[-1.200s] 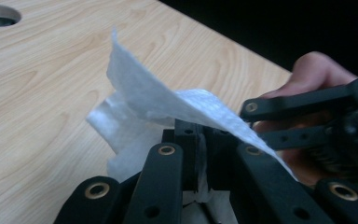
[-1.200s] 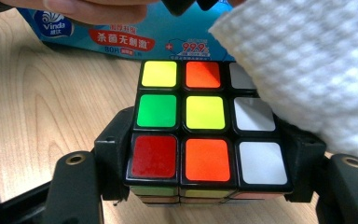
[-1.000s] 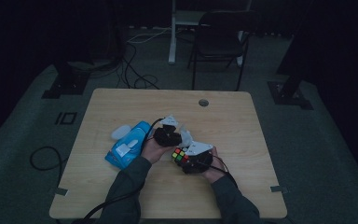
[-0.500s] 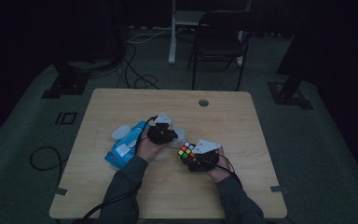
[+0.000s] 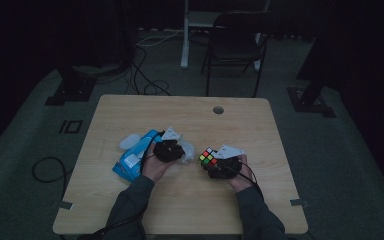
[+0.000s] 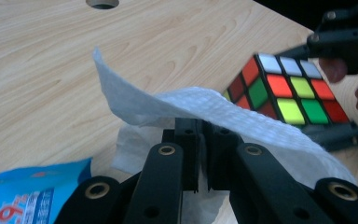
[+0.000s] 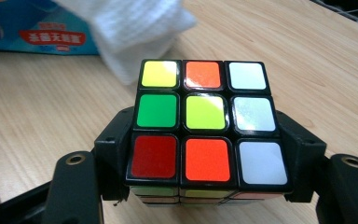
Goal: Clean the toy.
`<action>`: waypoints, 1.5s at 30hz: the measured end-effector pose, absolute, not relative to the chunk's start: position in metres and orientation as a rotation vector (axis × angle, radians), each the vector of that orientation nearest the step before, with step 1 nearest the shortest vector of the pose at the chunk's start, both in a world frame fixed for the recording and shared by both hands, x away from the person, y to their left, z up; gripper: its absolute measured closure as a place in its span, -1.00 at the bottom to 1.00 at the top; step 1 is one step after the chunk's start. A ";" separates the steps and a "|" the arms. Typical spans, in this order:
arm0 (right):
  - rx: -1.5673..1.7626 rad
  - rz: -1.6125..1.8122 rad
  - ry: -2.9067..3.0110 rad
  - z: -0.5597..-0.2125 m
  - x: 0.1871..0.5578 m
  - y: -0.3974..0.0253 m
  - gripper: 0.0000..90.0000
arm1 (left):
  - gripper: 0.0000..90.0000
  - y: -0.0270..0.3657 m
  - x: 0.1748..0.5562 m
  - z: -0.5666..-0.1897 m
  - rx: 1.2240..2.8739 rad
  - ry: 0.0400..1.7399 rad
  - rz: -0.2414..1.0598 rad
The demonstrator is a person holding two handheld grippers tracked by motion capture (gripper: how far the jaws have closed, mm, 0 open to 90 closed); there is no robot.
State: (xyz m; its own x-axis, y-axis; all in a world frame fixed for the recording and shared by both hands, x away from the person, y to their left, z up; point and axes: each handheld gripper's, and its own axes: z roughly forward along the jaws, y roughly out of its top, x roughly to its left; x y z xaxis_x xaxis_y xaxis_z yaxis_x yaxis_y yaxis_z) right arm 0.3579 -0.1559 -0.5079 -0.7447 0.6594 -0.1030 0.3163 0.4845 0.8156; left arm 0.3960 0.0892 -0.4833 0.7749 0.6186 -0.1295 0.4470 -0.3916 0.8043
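A scrambled Rubik's cube (image 7: 205,121) is clamped between the jaws of my right gripper (image 7: 207,137), held just above the wooden table (image 5: 130,115). From above, the cube (image 5: 208,158) sits at the left end of the right gripper (image 5: 215,164). My left gripper (image 6: 200,135) is shut on a crumpled white tissue (image 6: 186,105) that drapes over its jaws. In the high view the left gripper (image 5: 176,151) and its tissue (image 5: 186,150) lie a short way left of the cube. In the left gripper view the cube (image 6: 284,93) is at the right.
A blue tissue pack (image 5: 131,159) lies on the table left of my left hand, with a loose white tissue (image 5: 129,141) at its far end. A cable hole (image 5: 218,110) is at the table's back. A chair (image 5: 235,45) stands beyond the table.
The right gripper has carried the cube to the right, away from the left gripper. The left gripper with the tissue has stayed about where it was.
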 end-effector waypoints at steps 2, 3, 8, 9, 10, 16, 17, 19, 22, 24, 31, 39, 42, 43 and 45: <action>0.834 1.157 2.321 -0.508 0.359 -0.158 -0.25 | 0.91 0.091 0.393 -0.484 2.050 0.799 0.240; 0.840 1.159 2.316 -0.508 0.360 -0.160 -0.25 | 0.91 0.092 0.392 -0.485 2.053 0.799 0.242; 0.880 1.154 2.295 -0.509 0.364 -0.165 -0.25 | 0.91 0.096 0.384 -0.489 2.062 0.807 0.257; 0.889 1.153 2.291 -0.510 0.365 -0.167 -0.25 | 0.90 0.097 0.383 -0.490 2.063 0.812 0.259; 0.899 1.149 2.287 -0.510 0.366 -0.168 -0.25 | 0.90 0.098 0.382 -0.491 2.067 0.811 0.258; 0.960 1.137 2.263 -0.515 0.371 -0.173 -0.25 | 0.89 0.104 0.374 -0.497 2.063 0.830 0.258; 0.965 1.132 2.262 -0.515 0.371 -0.174 -0.25 | 0.89 0.105 0.373 -0.498 2.064 0.831 0.258; 0.985 1.129 2.256 -0.517 0.372 -0.175 -0.25 | 0.89 0.107 0.370 -0.499 2.059 0.836 0.260; 1.009 1.120 2.247 -0.519 0.374 -0.178 -0.25 | 0.88 0.110 0.367 -0.500 2.059 0.838 0.264; 1.027 1.112 2.240 -0.521 0.376 -0.180 -0.25 | 0.88 0.111 0.364 -0.502 2.063 0.841 0.262; 1.076 1.093 2.216 -0.523 0.379 -0.185 -0.25 | 0.87 0.110 0.355 -0.507 2.067 0.837 0.257; 1.124 1.071 2.201 -0.526 0.383 -0.190 -0.25 | 0.86 0.110 0.343 -0.511 2.064 0.837 0.268; 1.141 1.064 2.197 -0.526 0.384 -0.192 -0.25 | 0.86 0.112 0.338 -0.513 2.061 0.842 0.273; 1.141 1.064 2.197 -0.526 0.384 -0.192 -0.25 | 0.86 0.112 0.338 -0.513 2.061 0.842 0.273; 1.152 1.055 2.196 -0.527 0.385 -0.193 -0.25 | 0.86 0.116 0.335 -0.516 2.054 0.859 0.273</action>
State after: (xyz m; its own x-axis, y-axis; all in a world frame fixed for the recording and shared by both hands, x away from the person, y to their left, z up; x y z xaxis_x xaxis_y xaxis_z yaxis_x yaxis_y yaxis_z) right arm 0.3854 -0.1925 -0.5270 -0.5545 0.8315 -0.0339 0.4933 0.3612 0.7913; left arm 0.3348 0.1159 -0.5164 0.7379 0.6644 -0.1187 0.4738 -0.3847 0.7922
